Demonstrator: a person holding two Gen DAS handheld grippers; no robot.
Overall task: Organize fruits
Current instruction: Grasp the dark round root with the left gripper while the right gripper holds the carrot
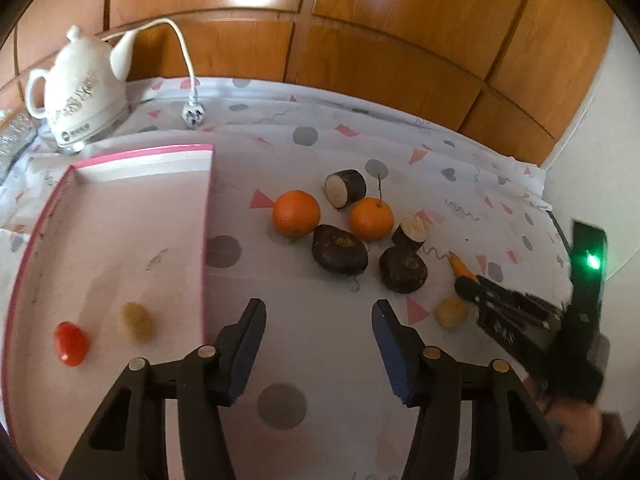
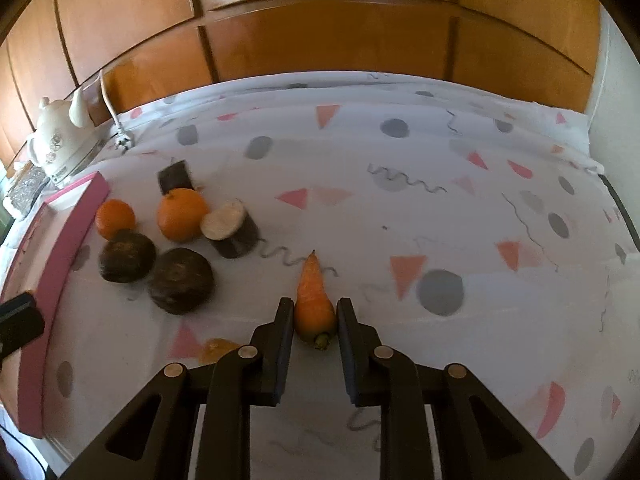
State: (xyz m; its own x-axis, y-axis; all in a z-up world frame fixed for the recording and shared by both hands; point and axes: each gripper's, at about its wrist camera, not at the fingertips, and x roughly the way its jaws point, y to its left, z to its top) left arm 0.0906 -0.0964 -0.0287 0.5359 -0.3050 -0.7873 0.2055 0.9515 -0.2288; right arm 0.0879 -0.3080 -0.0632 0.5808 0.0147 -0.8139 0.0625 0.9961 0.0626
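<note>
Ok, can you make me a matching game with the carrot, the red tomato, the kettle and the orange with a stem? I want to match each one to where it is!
Things:
1. carrot
2. red tomato
3. kettle
4. orange with a stem

Places:
A. inside the pink tray
B. at the far left corner of the table
C. squeezed between the right gripper's jaws
D. on the tablecloth among the dark roots

Pairs: 1-C, 2-A, 3-B, 4-D
</note>
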